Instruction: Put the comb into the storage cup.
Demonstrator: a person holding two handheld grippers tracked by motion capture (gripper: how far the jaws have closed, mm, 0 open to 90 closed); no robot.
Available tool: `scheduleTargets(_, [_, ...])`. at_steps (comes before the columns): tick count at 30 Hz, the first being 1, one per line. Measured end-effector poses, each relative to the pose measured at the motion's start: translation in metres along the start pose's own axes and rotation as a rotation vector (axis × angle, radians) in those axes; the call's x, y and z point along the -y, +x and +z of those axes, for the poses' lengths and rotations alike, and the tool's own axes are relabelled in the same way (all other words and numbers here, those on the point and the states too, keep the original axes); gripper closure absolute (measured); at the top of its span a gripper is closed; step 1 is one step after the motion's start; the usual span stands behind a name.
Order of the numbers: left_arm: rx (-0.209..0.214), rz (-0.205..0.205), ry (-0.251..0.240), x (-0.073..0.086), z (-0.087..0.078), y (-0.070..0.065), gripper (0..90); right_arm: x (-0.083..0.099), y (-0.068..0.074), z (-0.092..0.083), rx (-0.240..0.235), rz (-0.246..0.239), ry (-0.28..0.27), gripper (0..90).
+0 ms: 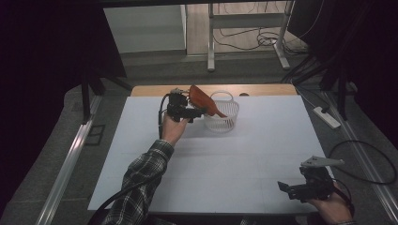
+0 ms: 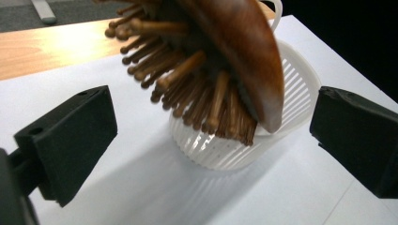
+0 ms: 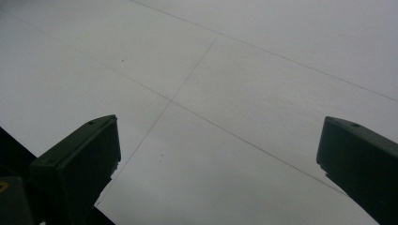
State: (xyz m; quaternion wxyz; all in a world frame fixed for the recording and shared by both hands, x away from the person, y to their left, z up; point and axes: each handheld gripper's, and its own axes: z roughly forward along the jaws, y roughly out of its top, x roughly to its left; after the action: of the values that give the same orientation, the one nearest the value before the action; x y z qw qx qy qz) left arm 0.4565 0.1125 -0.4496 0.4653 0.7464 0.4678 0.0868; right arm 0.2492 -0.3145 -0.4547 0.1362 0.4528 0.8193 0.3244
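— hairbrush (image 1: 202,99): brown, wooden, tilted over the white basket (image 1: 224,117), with its handle end dipping down inside the rim. where is the left gripper (image 1: 180,108) against the basket?

— just beside the basket, on the person's left of it, raised off the white table cover (image 1: 234,159). a hand (image 1: 173,129) in a plaid sleeve (image 1: 141,180) holds it.

— and the tongs on that one?

— wide. in the left gripper view both black pads stand far apart, one at each side, with the brush (image 2: 234,61) out ahead of them and touching neither. the wooden bristle pins (image 2: 187,79) point down toward the camera, and the lower edge of the brush head sits on or in the slotted basket (image 2: 291,93).

— is the brush resting free or leaning on the gripper body?

— i cannot tell; from the high view its upper end overlaps the gripper, but the contact is hidden.

— the right gripper (image 1: 307,185)?

— well apart from the basket, at the near right corner of the cover, held in the other hand (image 1: 331,208), with a grey three-cornered plate (image 1: 321,162) on top. its tongs are wide too: in the right gripper view the pads (image 3: 82,154) are spread over bare cover (image 3: 234,93) with faint crease lines.

— beyond the basket?

— a strip of bare wooden table edge (image 1: 155,90).
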Motion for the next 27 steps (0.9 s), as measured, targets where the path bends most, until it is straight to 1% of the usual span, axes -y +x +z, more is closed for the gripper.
scheduleTargets(5, [0.003, 0.019, 0.004, 0.002, -0.003, -0.001, 0.3, 0.0, 0.0, 0.0, -0.004, 0.005, 0.001, 0.0])
scheduleTargets(9, [0.001, 0.051, 0.016, 0.003, -0.005, -0.004, 0.4, 0.0, 0.0, 0.0, -0.004, 0.003, 0.001, 0.0])
scheduleTargets(10, [-0.002, 0.065, 0.021, 0.003, -0.006, -0.005, 0.4, 0.0, 0.0, 0.0, -0.004, 0.001, 0.0, 0.0])
scheduleTargets(12, [-0.005, 0.074, 0.022, 0.004, -0.008, -0.006, 0.4, 0.0, 0.0, 0.0, -0.005, 0.0, 0.001, 0.0])
scheduleTargets(16, [0.004, 0.079, 0.037, 0.007, -0.01, -0.005, 0.3, 0.0, 0.0, 0.0, -0.008, -0.008, 0.0, 0.0])
scheduleTargets(20, [0.015, 0.079, 0.041, 0.011, -0.013, -0.004, 0.0, 0.0, 0.0, 0.0, -0.008, -0.005, -0.002, 0.0])
scheduleTargets(23, [0.016, 0.084, 0.042, 0.013, -0.016, -0.003, 0.0, 0.0, 0.0, 0.0, -0.007, -0.007, -0.002, 0.0])
scheduleTargets(25, [0.014, 0.095, 0.041, 0.015, -0.018, -0.004, 0.0, 0.0, 0.0, 0.0, -0.006, -0.008, -0.003, 0.0])
scheduleTargets(27, [0.023, 0.112, 0.028, 0.016, -0.021, -0.004, 0.0, 0.0, 0.001, 0.0, -0.008, -0.009, -0.003, 0.0])
